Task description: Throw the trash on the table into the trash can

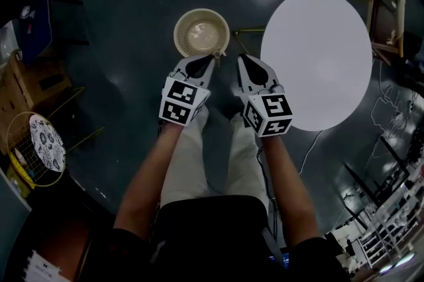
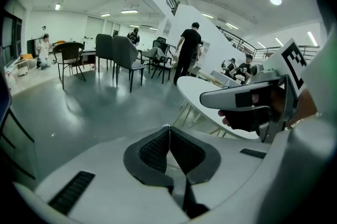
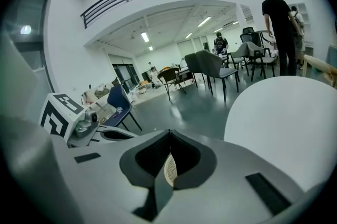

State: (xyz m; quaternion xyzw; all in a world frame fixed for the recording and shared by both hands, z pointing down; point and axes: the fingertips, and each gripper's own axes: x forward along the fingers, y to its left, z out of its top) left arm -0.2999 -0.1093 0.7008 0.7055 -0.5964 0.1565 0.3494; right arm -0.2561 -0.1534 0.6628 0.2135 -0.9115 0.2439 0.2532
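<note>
The trash can (image 1: 201, 33) is a round beige basket on the dark floor, just beyond both grippers. Its mesh (image 3: 169, 170) shows through the gap behind the right jaws. To its right stands the white round table (image 1: 318, 62), whose top shows no trash in any view. My left gripper (image 1: 213, 57) and right gripper (image 1: 241, 57) are side by side above the person's legs, both pointing toward the can. Each is shut with nothing between its jaws, as the left gripper (image 2: 168, 127) and right gripper (image 3: 169, 132) show in their own views.
A wooden chair (image 1: 387, 22) stands behind the table. A blue chair (image 1: 26, 16), a cardboard box (image 1: 30, 82) and a wire frame (image 1: 36, 148) sit at the left. A cable (image 1: 308, 155) runs along the floor. Chairs (image 2: 124, 54) and a standing person (image 2: 187, 49) are farther off.
</note>
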